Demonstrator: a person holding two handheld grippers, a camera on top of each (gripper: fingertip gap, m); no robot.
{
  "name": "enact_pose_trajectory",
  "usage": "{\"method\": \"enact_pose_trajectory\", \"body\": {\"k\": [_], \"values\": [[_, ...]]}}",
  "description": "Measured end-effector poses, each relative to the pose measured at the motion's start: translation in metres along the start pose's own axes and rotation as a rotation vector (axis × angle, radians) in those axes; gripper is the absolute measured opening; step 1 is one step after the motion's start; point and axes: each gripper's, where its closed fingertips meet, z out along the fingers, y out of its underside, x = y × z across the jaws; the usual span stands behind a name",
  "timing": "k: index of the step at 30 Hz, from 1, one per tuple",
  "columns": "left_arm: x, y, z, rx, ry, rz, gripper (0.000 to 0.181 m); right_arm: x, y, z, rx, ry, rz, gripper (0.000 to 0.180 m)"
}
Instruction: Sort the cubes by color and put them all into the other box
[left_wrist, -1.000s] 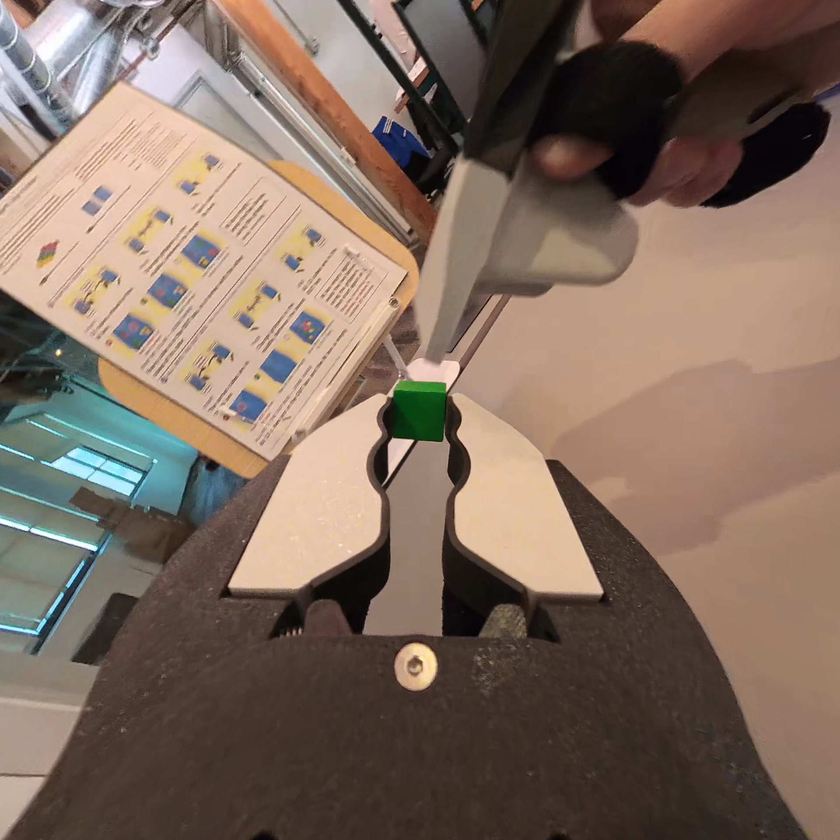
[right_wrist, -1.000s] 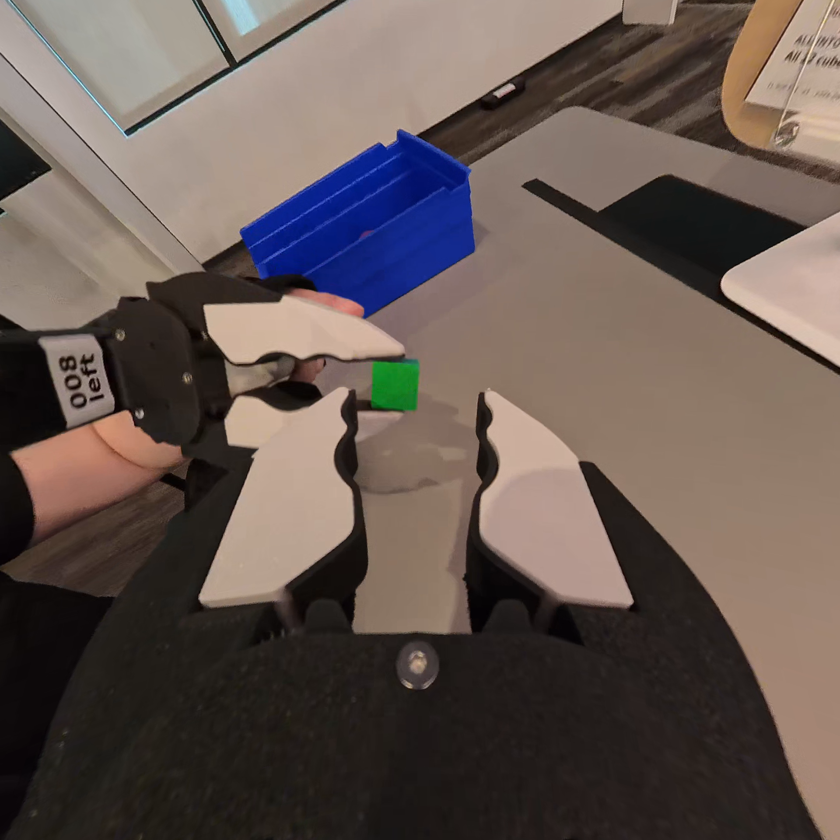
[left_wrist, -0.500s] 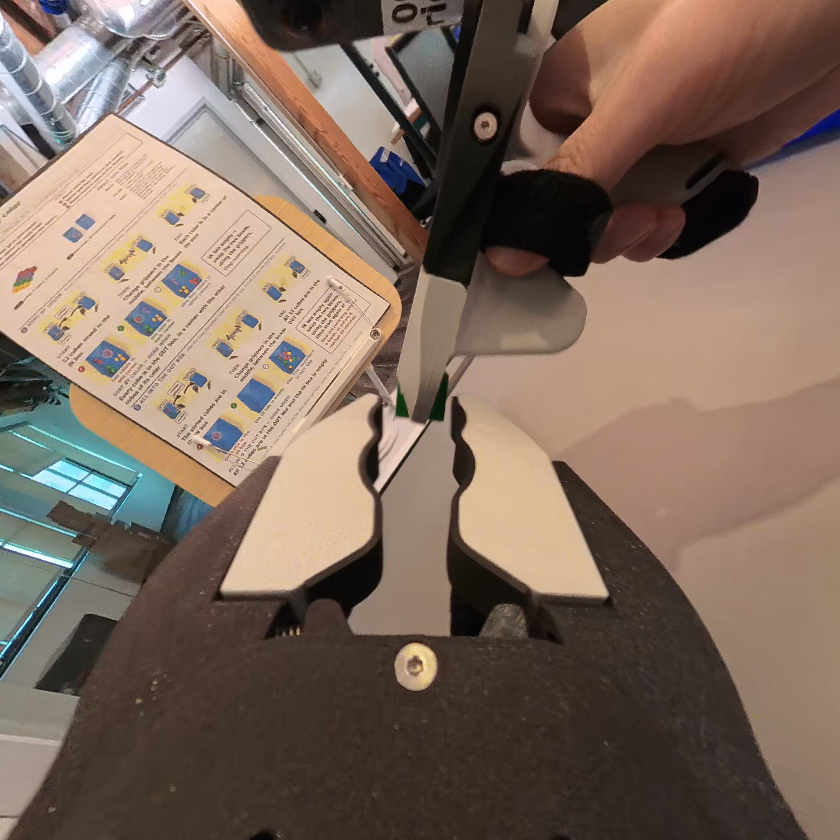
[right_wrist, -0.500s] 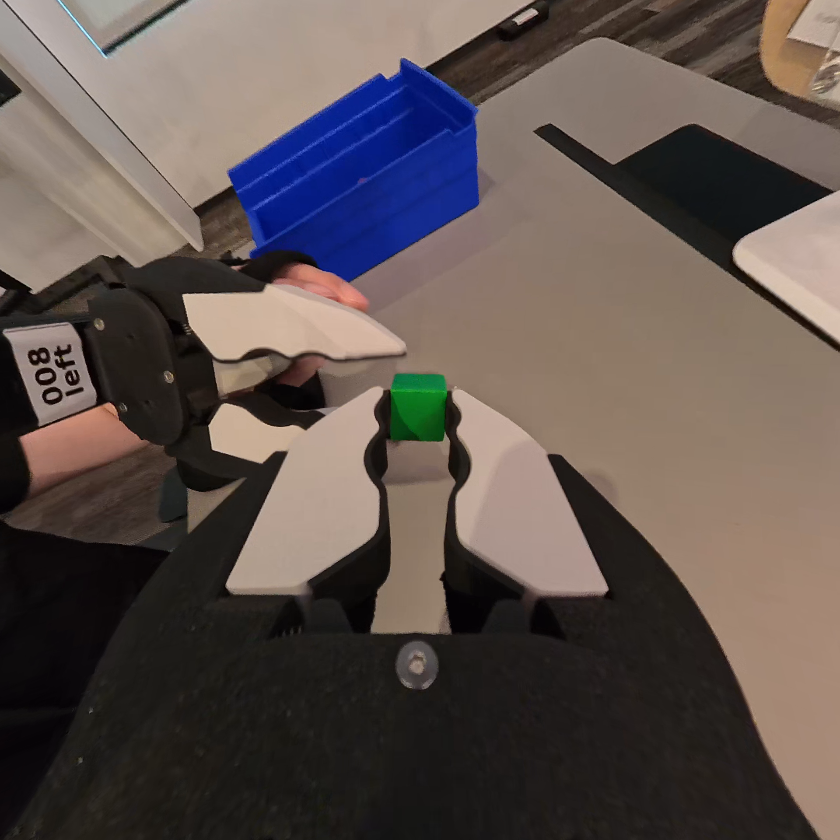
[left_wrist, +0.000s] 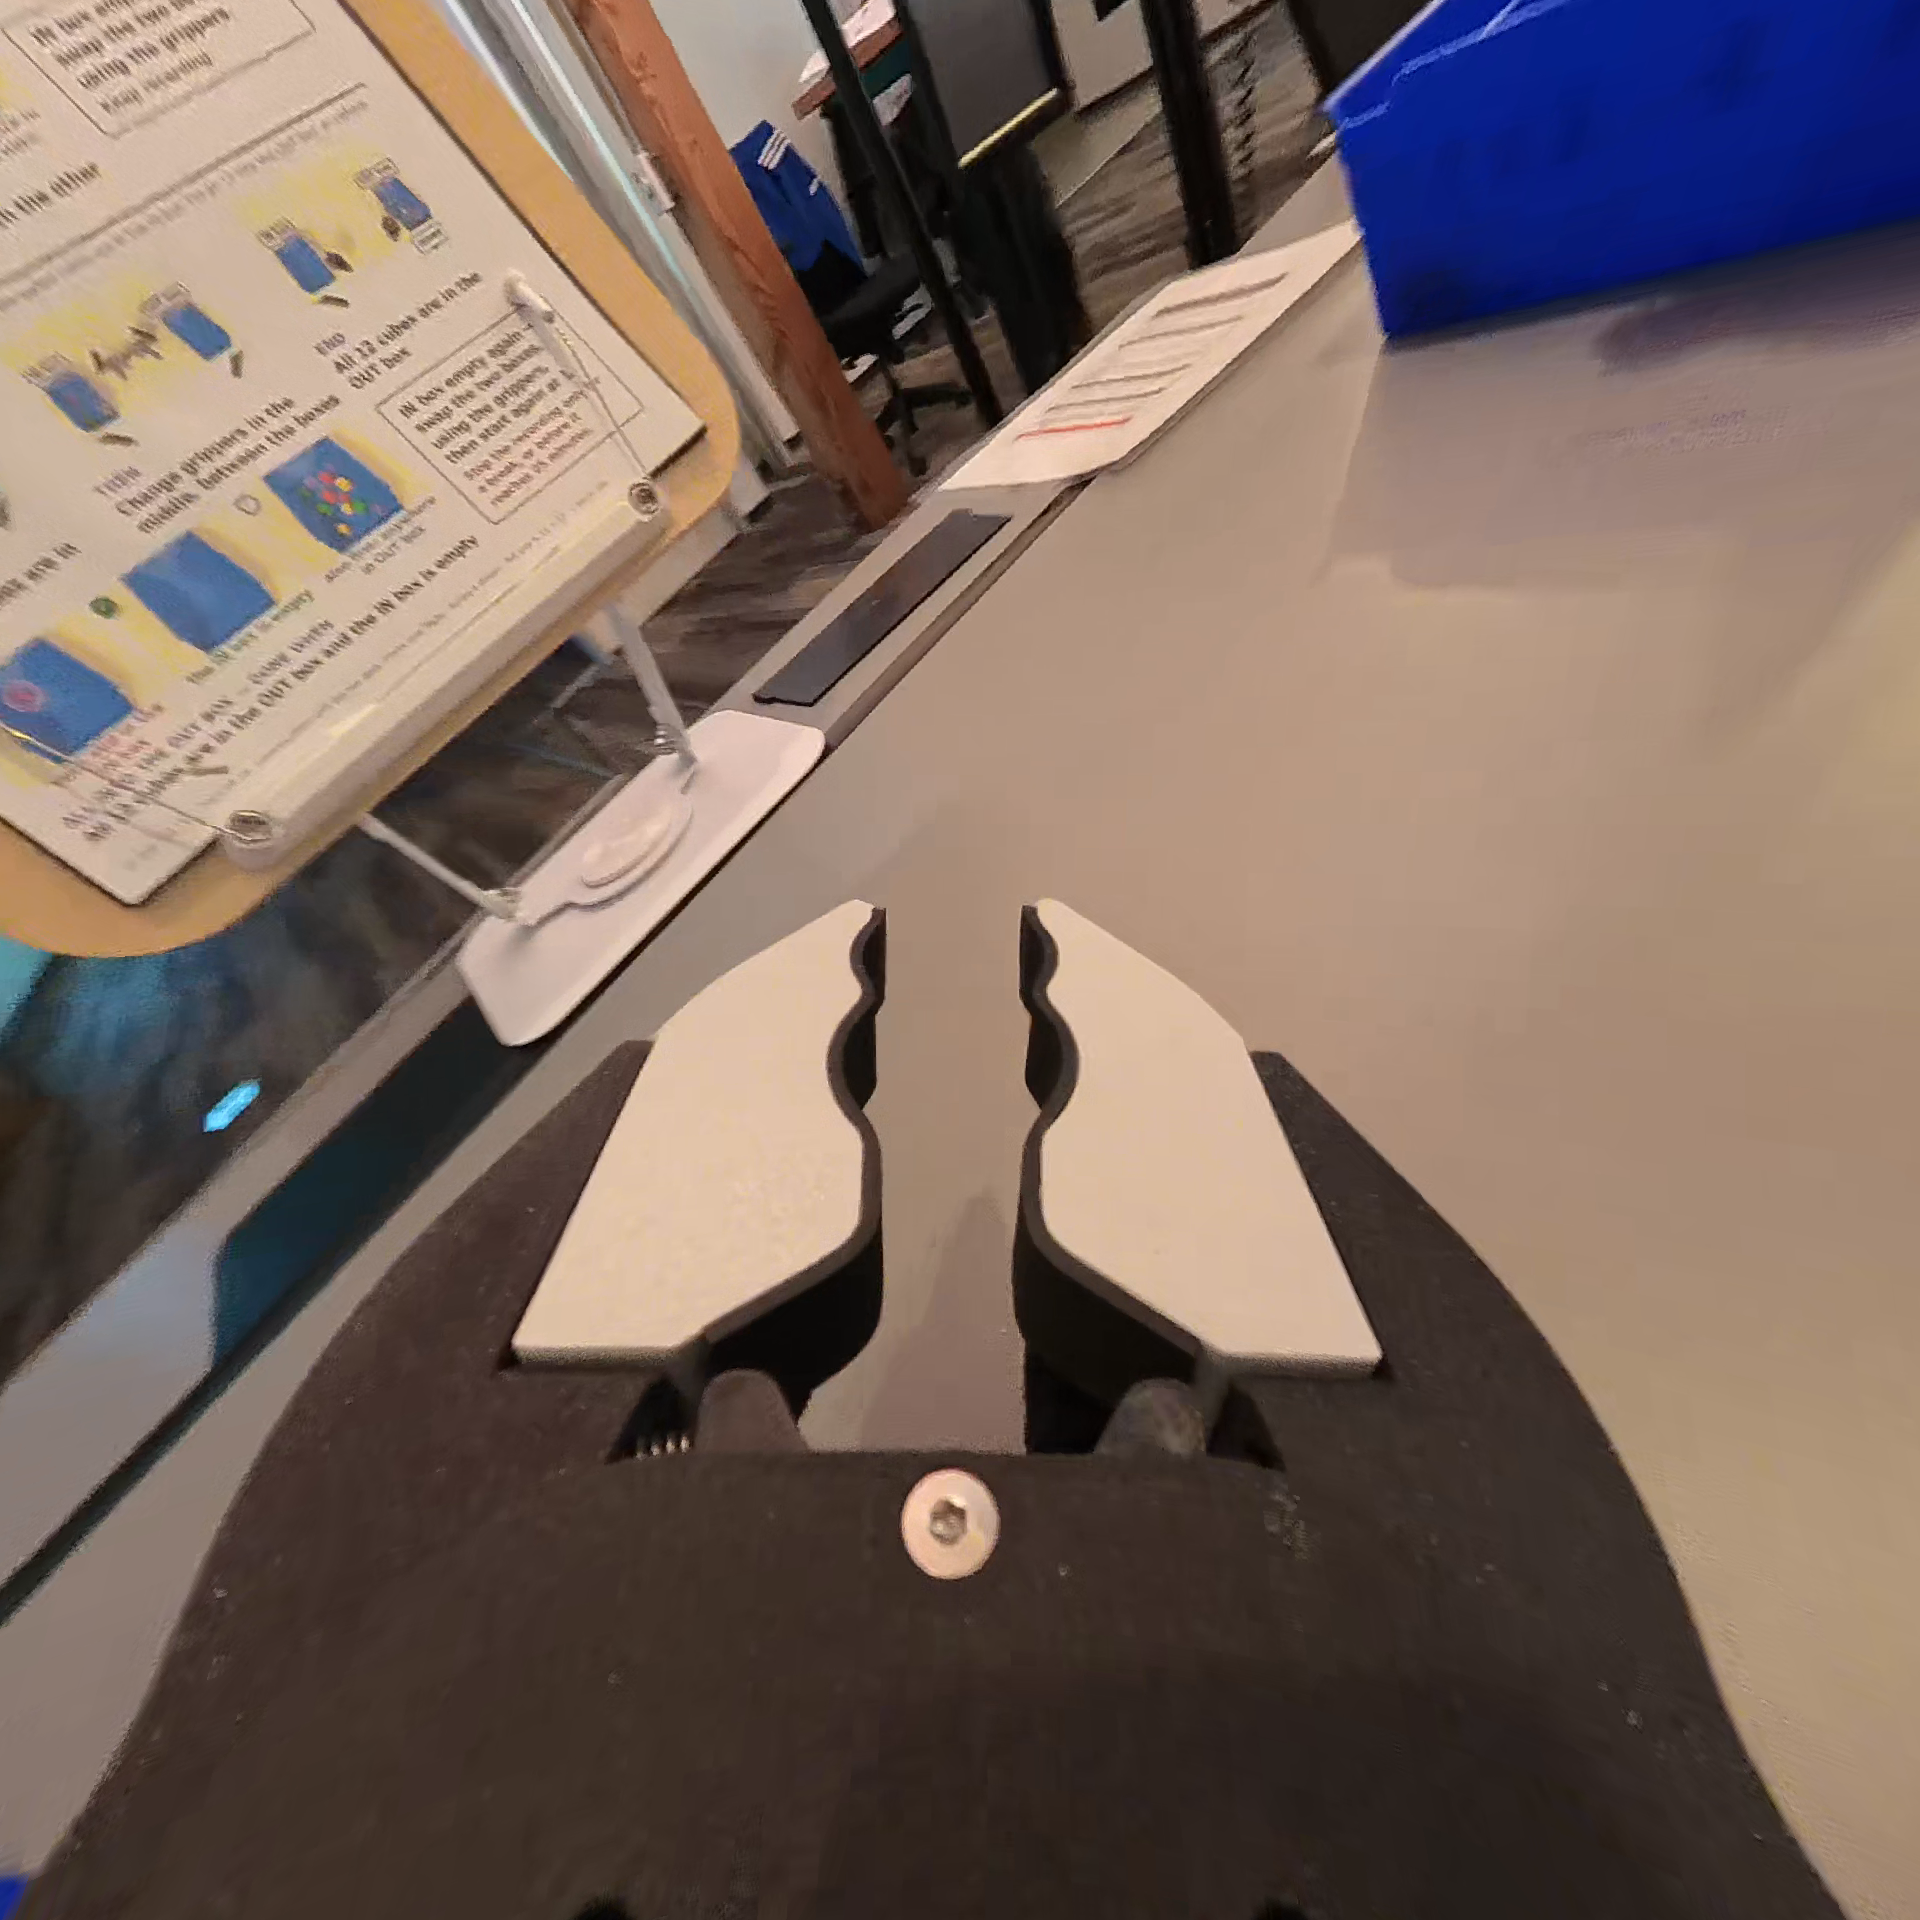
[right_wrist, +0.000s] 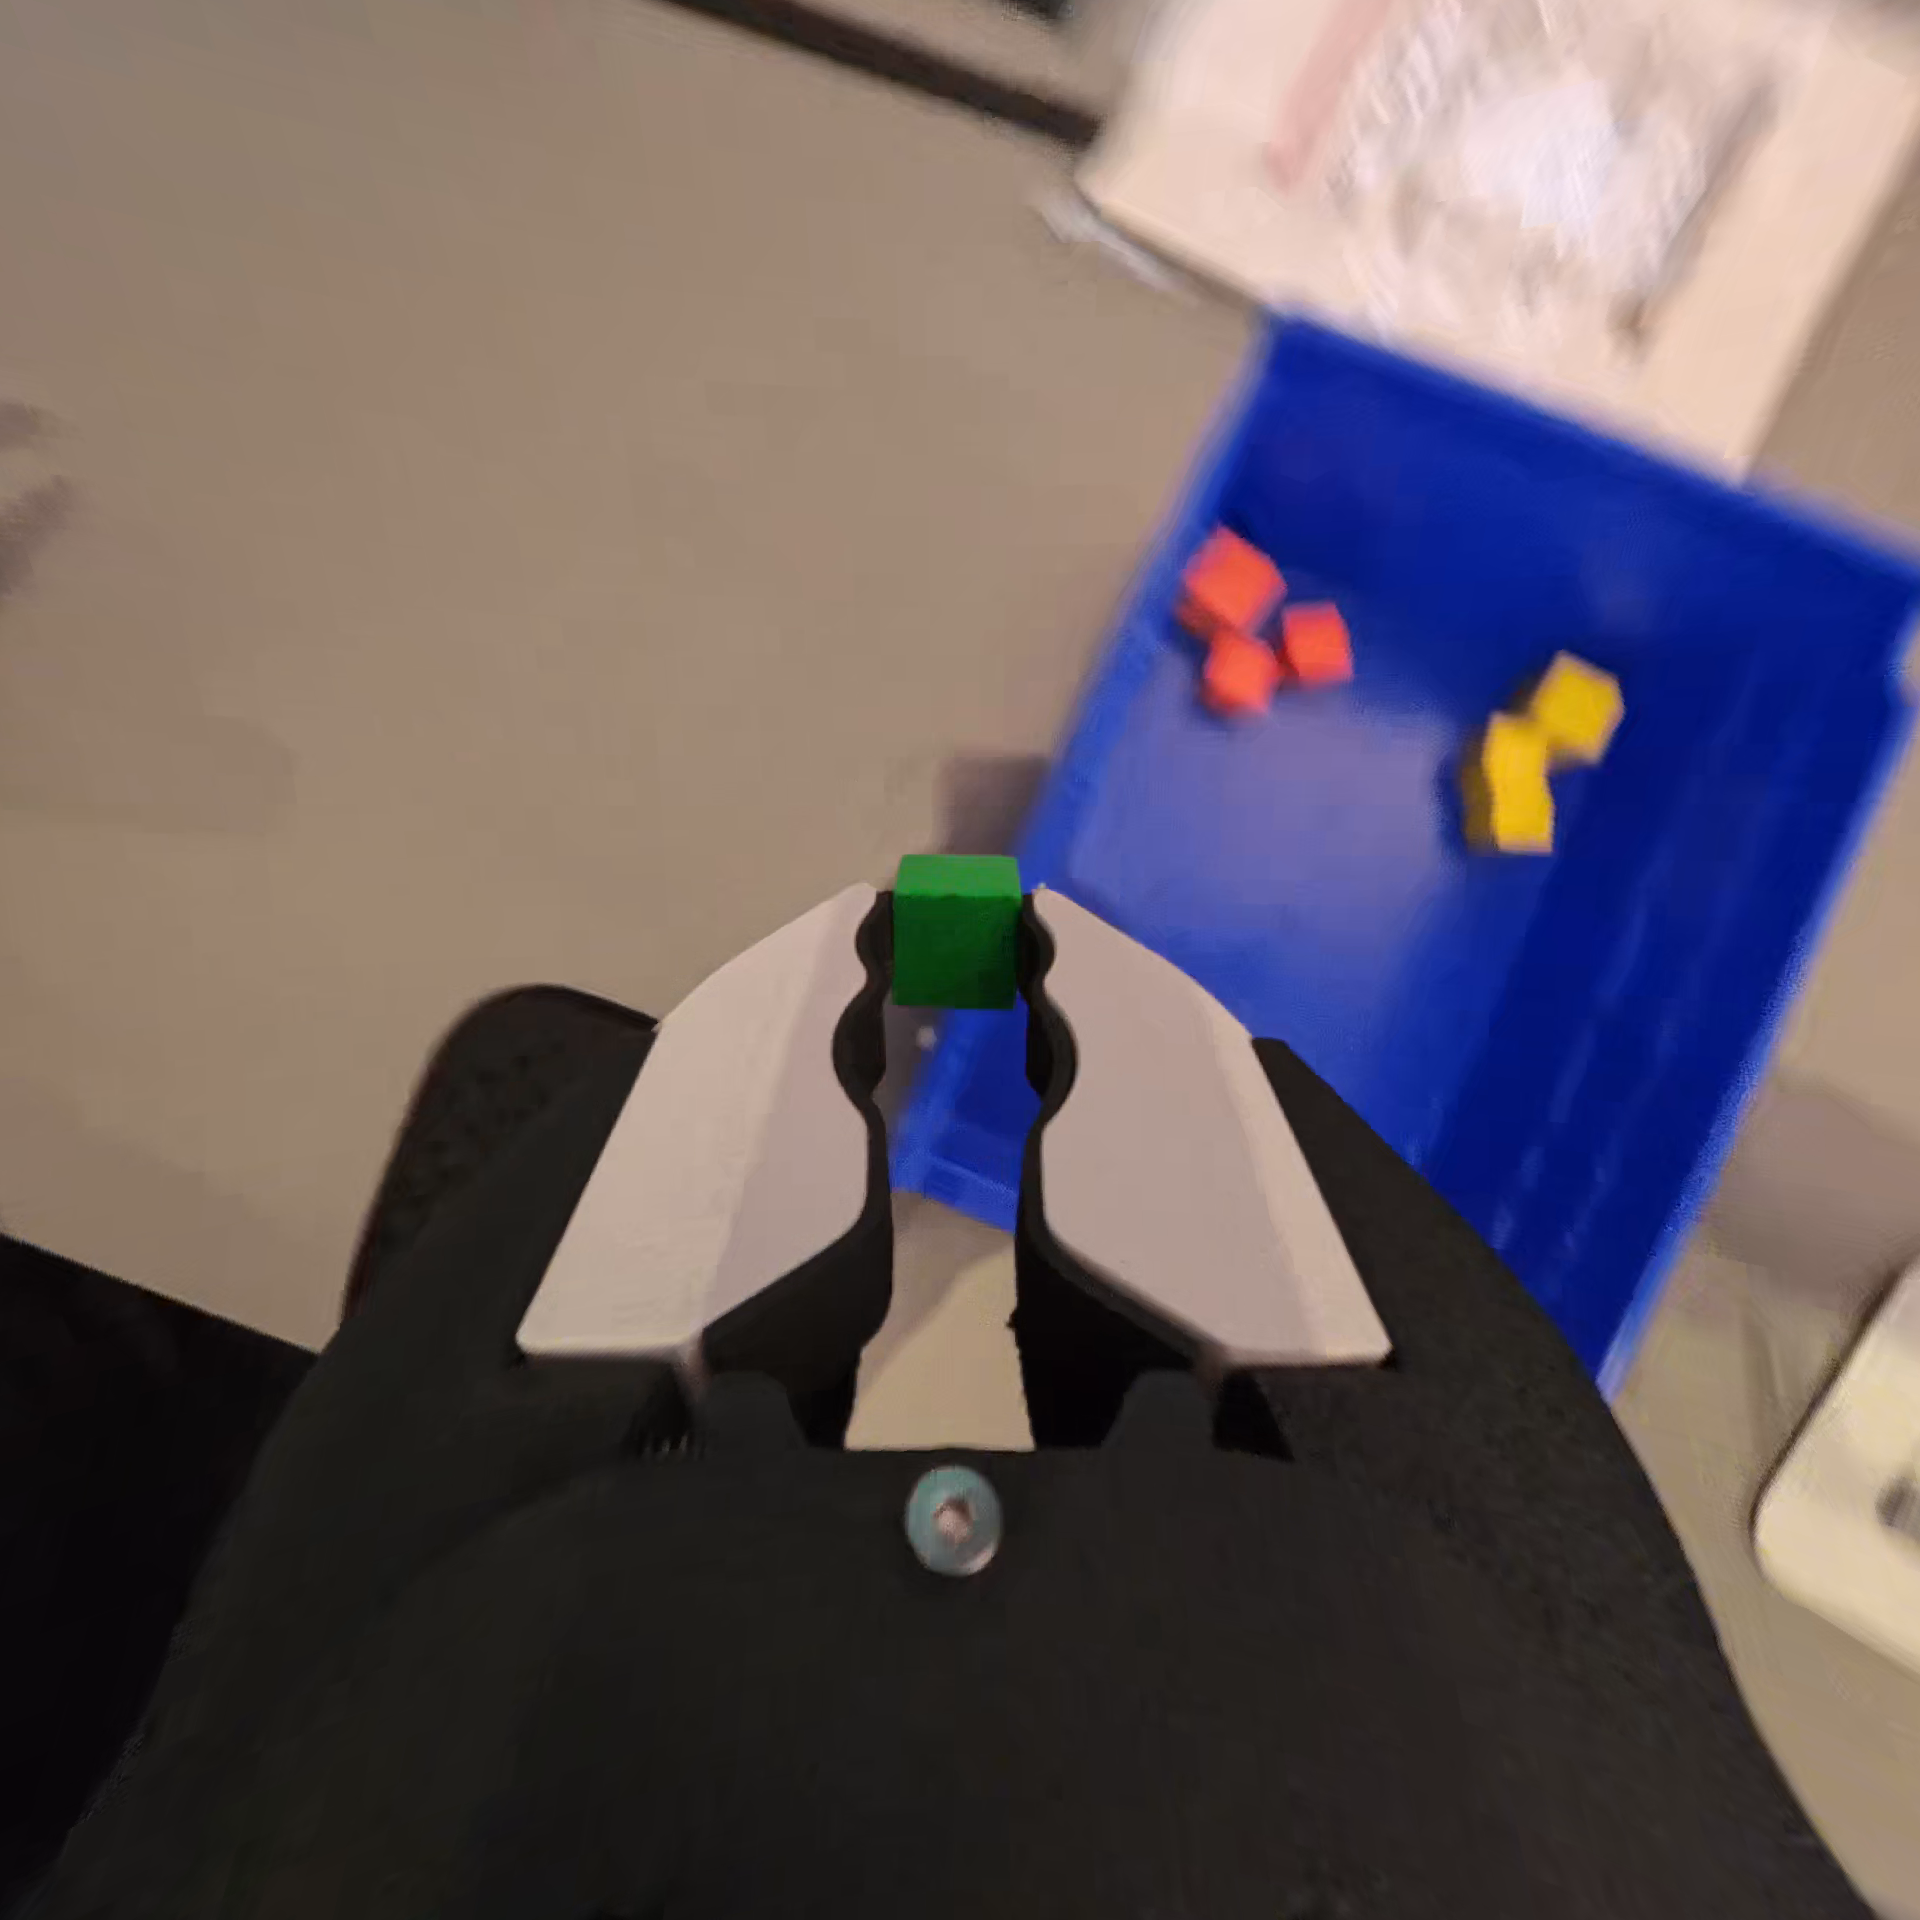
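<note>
Right wrist view: blue box w/ red cubes & yellow cubes; right gripper above table, pinching green cube; left gripper narrow gap, empty.

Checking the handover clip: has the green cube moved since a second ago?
Yes. The green cube, shut in the right gripper, has travelled from the bare table to the blue box.

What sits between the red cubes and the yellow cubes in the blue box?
Nothing: in the right wrist view, only bare blue floor of the blue box separates the red cubes from the yellow cubes.
</note>
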Motion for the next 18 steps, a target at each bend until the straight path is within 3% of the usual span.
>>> {"method": "enact_pose_trajectory", "body": {"k": [4,7,18], "values": [[0.015,-0.002,0.000,-0.002,0.009,0.087,0.024,0.097,0.080,0.035,-0.195,0.071,0.299,0.022],[0.024,-0.006,-0.001,0.006,0.036,0.087,0.023,0.120,0.123,0.055,-0.334,0.139,0.294,0.022],[0.012,0.001,-0.002,-0.026,-0.026,0.111,0.019,0.149,0.158,0.089,-0.479,0.215,0.302,0.022]]}}
